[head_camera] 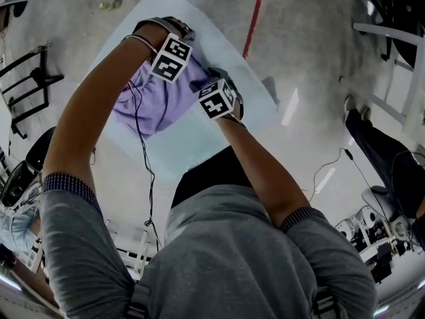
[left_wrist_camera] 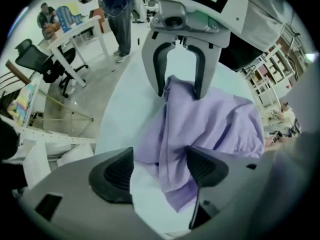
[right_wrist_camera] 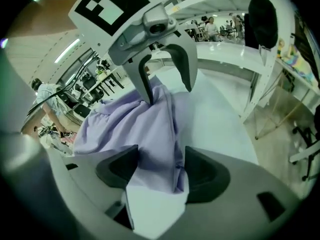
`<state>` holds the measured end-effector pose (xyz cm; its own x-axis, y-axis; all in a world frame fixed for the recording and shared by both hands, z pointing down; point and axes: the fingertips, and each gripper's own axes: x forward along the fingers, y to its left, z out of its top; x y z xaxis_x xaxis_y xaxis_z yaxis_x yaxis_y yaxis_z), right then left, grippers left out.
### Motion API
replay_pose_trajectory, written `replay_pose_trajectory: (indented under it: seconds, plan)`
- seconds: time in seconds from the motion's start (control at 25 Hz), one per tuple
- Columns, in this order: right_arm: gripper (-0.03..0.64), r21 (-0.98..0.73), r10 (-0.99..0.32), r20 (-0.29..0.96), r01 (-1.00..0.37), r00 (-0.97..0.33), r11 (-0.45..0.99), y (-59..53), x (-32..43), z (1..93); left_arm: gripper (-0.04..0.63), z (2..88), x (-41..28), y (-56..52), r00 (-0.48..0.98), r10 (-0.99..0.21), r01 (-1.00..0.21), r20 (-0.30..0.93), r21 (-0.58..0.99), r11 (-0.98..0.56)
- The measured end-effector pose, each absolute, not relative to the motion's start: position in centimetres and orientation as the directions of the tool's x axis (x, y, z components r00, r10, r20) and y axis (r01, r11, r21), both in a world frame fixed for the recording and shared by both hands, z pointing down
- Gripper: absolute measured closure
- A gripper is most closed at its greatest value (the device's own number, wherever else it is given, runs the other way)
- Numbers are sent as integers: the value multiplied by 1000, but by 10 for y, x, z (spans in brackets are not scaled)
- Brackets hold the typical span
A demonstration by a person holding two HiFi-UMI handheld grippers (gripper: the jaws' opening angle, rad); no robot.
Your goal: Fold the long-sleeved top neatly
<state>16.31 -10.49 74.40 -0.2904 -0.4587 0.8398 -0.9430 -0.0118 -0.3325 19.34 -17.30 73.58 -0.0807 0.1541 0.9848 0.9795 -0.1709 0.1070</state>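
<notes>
The lilac long-sleeved top point(head_camera: 151, 106) lies bunched on the pale table point(head_camera: 199, 141), mostly under my two hands. My left gripper point(head_camera: 171, 58) points straight down over its far part; in its own view point(left_wrist_camera: 159, 171) the jaws stand wide, with a fold of the top point(left_wrist_camera: 210, 119) lying between the pads and resting against the right pad only. My right gripper point(head_camera: 218, 100) is beside it at the top's right edge. Its jaws point(right_wrist_camera: 157, 171) are wide too, over a strip of the top point(right_wrist_camera: 135, 129). Each gripper faces the other point(left_wrist_camera: 181, 91) point(right_wrist_camera: 167, 95) across the cloth.
The table point(left_wrist_camera: 125, 109) is narrow, and its edges fall to a concrete floor with a red line point(head_camera: 252, 15). A black cable point(head_camera: 143, 151) hangs from my left arm over the cloth. A person point(left_wrist_camera: 117, 14) stands beyond the table; office chairs point(left_wrist_camera: 40, 64) and white shelving point(right_wrist_camera: 265, 59) surround it.
</notes>
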Motion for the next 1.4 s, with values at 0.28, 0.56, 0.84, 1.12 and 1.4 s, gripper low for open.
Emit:
replay_pose_trajectory:
  seconds: [0.28, 0.56, 0.84, 1.12, 1.4]
  plan:
    - [376, -283, -433, 865, -959, -252, -7, -98, 161, 757, 259, 764, 185, -169, -144, 108, 983, 984, 155, -94]
    - [536, -320, -421, 859, -947, -291, 1, -94, 159, 756, 482, 757, 186, -175, -110, 147, 981, 983, 132, -145]
    - [558, -313, -460, 842, -950, -281, 8, -98, 180, 724, 532, 722, 201, -181, 14, 171, 973, 985, 26, -227]
    - [558, -248, -510, 832, -969, -220, 14, -112, 188, 682, 532, 678, 203, -195, 138, 166, 972, 976, -101, -210]
    - [558, -220, -544, 817, -975, -193, 17, -115, 160, 647, 532, 642, 174, -197, 220, 175, 968, 960, -192, -165]
